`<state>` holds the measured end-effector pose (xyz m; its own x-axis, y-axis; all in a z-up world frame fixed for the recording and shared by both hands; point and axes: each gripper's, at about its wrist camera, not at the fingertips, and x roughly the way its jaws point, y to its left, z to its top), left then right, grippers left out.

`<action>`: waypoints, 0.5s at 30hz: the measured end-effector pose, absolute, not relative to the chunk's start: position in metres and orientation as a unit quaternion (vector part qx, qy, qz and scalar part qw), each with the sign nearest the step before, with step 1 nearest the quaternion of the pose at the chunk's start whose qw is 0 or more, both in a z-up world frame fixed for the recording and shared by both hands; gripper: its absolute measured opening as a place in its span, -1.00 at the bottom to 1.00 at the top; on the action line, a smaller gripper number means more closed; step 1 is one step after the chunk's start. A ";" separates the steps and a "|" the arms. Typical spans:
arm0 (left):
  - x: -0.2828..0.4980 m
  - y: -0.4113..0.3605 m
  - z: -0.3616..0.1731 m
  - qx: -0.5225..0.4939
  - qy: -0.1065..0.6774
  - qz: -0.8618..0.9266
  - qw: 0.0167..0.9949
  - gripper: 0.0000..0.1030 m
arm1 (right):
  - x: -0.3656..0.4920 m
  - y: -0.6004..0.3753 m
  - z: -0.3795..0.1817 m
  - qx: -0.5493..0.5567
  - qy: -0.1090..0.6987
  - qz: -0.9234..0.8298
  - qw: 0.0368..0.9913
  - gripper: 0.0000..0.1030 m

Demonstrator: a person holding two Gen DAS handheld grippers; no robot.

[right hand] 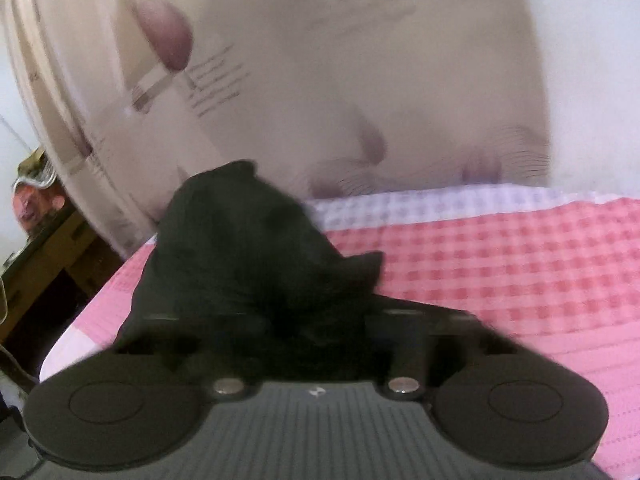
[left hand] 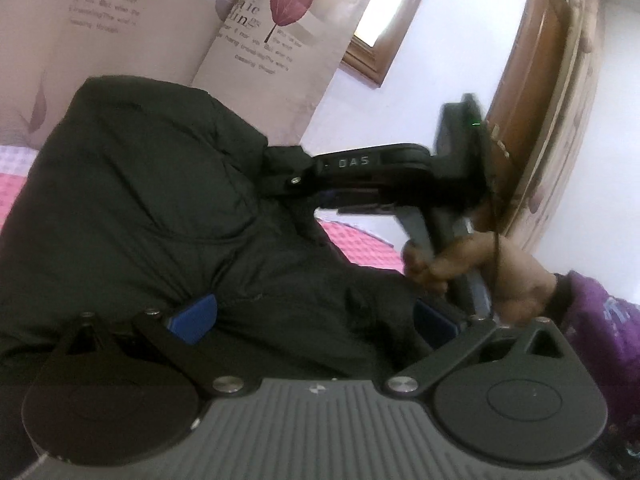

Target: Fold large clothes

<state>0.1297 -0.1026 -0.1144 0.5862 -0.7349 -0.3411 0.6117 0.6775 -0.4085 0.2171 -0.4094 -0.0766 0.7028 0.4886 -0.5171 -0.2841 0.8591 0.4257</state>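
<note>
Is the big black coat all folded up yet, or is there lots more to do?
Not yet. No neat fold shows: the black coat is bunched up and lifted over the pink checked bed. Right now the right gripper seems to pinch one part, and the left gripper has cloth between its blue pads. Still left: laying it flat, folding it over, and letting go.

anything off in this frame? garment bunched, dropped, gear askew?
Nothing damaged or dropped. The black jacket is lifted in a rumpled heap above the pink checked bedspread, not flat. The right gripper bites one fold; the left gripper is buried in fabric. The right wrist view is motion-blurred.
</note>
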 end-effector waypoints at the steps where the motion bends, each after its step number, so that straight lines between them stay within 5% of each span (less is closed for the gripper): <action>1: 0.130 -0.100 -0.113 -0.131 0.249 -0.382 0.880 1.00 | 0.211 -0.408 -0.071 0.150 0.307 0.214 0.915 -0.72; 8: 0.127 -0.085 -0.095 -0.179 0.253 -0.373 0.874 1.00 | 0.161 -0.437 -0.076 0.120 0.275 0.156 0.941 -0.87; 10: 0.129 -0.083 -0.090 -0.184 0.247 -0.361 0.880 1.00 | 0.158 -0.452 -0.090 0.142 0.287 0.134 0.938 -0.99; 15: 0.137 -0.078 -0.093 -0.199 0.259 -0.357 0.875 1.00 | 0.151 -0.487 -0.098 0.273 0.262 0.157 0.912 -0.91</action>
